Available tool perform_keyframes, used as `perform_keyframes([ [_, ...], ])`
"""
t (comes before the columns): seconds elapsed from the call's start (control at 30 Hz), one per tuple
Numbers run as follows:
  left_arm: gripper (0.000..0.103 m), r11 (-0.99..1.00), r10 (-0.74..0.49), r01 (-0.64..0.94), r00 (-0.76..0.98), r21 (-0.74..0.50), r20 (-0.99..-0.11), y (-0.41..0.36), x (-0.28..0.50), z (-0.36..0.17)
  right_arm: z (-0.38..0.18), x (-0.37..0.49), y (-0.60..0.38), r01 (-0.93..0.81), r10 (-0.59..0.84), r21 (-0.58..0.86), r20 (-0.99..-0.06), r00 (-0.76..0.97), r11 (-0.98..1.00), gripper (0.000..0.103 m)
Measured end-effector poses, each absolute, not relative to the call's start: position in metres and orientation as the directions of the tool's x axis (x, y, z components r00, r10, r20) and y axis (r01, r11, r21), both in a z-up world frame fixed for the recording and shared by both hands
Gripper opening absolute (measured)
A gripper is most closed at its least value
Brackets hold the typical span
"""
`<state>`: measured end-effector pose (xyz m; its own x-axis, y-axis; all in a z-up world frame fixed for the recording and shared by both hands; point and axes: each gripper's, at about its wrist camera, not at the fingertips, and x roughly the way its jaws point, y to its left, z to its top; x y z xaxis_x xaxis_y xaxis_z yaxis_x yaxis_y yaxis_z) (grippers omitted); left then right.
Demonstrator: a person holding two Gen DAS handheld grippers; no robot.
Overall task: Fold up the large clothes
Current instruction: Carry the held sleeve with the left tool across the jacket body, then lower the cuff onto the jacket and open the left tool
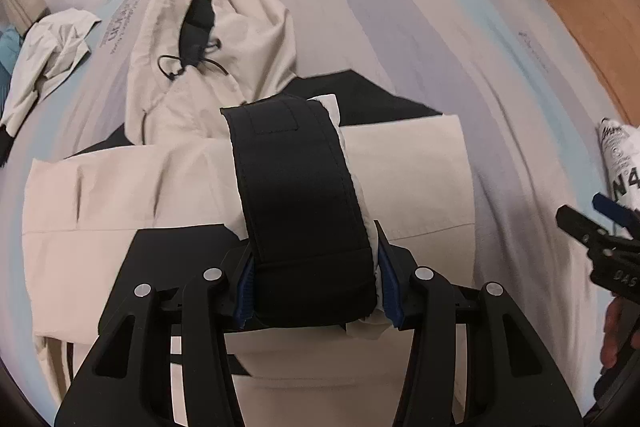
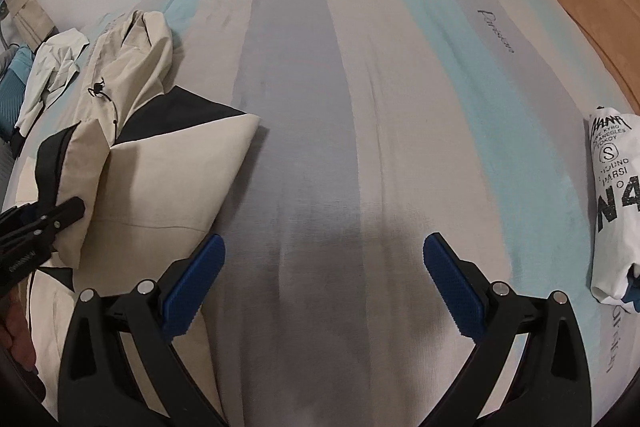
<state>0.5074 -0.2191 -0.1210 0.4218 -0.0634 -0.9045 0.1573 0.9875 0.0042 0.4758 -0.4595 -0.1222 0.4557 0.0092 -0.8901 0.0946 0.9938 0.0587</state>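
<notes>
The left tool (image 1: 316, 291) is clenched on the black cuff (image 1: 298, 195) of a sleeve, its blue pads pressing both sides of it. Under the cuff lies the beige jacket (image 1: 132, 195), partly folded on the bed (image 2: 360, 75), with its hood (image 1: 224, 27) pointing away and a black cord (image 1: 176, 65) on it. The right tool (image 2: 324, 287) is released, with nothing between its pads, above the striped sheet just beside the jacket's edge. A folded white printed shirt (image 2: 614, 203) rests well apart on the right. Crumpled pale clothes (image 1: 48, 59) lie far left.
</notes>
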Motion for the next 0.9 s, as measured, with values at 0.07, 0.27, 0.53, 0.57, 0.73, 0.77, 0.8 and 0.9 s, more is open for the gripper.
perform_keyframes([
  [0.07,0.048,0.985,-0.048,0.169,0.414,0.026,-0.909,-0.225,0.509,-0.130,-0.123,0.478,-0.461,0.091,0.008,0.055,-0.889,0.458,0.994,0.096],
  [0.27,0.048,0.981,-0.021,0.187,0.379,0.054,-0.925,-0.228,0.509,-0.153,-0.122,0.485,-0.462,0.072,0.006,0.044,-0.887,0.461,0.996,0.096],
  [0.53,0.048,0.978,0.015,0.184,0.388,0.094,-0.922,-0.236,0.511,-0.164,-0.120,0.493,-0.455,0.035,-0.004,0.015,-0.880,0.475,0.999,0.096],
  [0.57,0.049,0.979,0.021,0.179,0.391,0.099,-0.920,-0.237,0.511,-0.163,-0.120,0.493,-0.454,0.031,-0.007,0.008,-0.879,0.477,0.999,0.096],
  [0.73,0.055,0.981,0.019,0.170,0.403,0.095,-0.915,-0.241,0.510,-0.162,-0.120,0.491,-0.455,0.027,-0.014,-0.001,-0.879,0.477,1.000,0.096],
  [0.77,0.056,0.982,0.011,0.169,0.405,0.087,-0.914,-0.242,0.510,-0.161,-0.121,0.490,-0.457,0.031,-0.016,-0.002,-0.879,0.476,1.000,0.096],
  [0.8,0.056,0.982,0.003,0.169,0.409,0.079,-0.912,-0.243,0.510,-0.159,-0.121,0.489,-0.458,0.034,-0.018,-0.002,-0.880,0.475,0.999,0.096],
  [0.9,0.058,0.982,-0.016,0.178,0.418,0.065,-0.908,-0.250,0.508,-0.155,-0.123,0.485,-0.465,0.050,-0.019,0.005,-0.882,0.471,0.999,0.096],
])
